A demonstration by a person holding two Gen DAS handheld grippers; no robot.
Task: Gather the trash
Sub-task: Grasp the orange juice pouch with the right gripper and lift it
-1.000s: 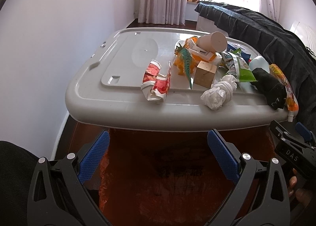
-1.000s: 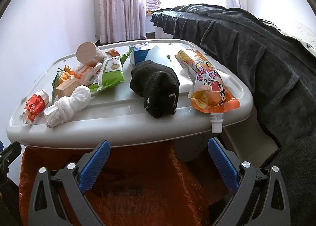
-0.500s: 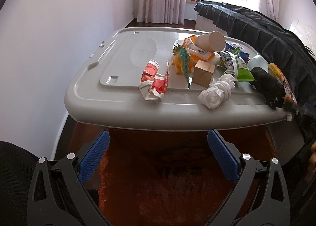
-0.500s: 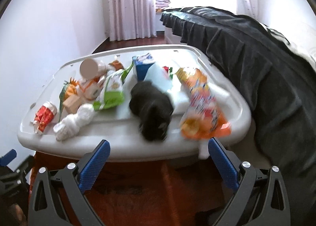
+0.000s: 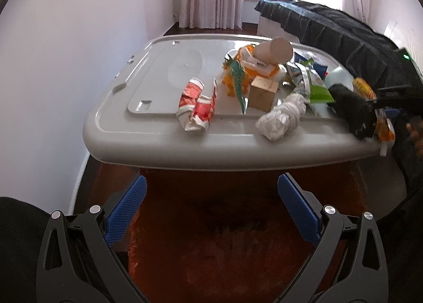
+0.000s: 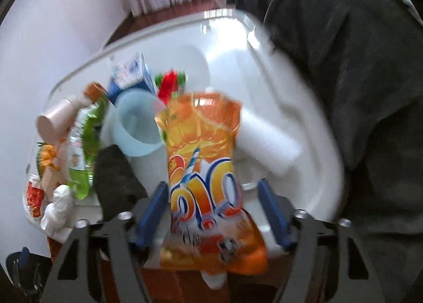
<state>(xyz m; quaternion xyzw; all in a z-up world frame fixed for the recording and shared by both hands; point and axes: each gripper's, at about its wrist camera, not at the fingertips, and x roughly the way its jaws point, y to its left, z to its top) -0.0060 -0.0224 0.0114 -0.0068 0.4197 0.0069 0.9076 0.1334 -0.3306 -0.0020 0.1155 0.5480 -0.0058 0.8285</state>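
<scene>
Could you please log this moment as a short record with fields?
surface: grey bin lid
target: orange drink pouch, at the lid's near right edge, spout past the rim
right tool: jaws closing, pouch between them, one pad not yet touching
left tool: open, empty, over the red bag
other items: black sock, white tissue wad, red wrapper, wooden block

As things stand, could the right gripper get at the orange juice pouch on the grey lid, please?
Probably yes. The right gripper already straddles the orange juice pouch at the near edge of the grey lid, jaws closing with the pouch between them. Nothing lies over it; the black sock sits clear beside.
</scene>
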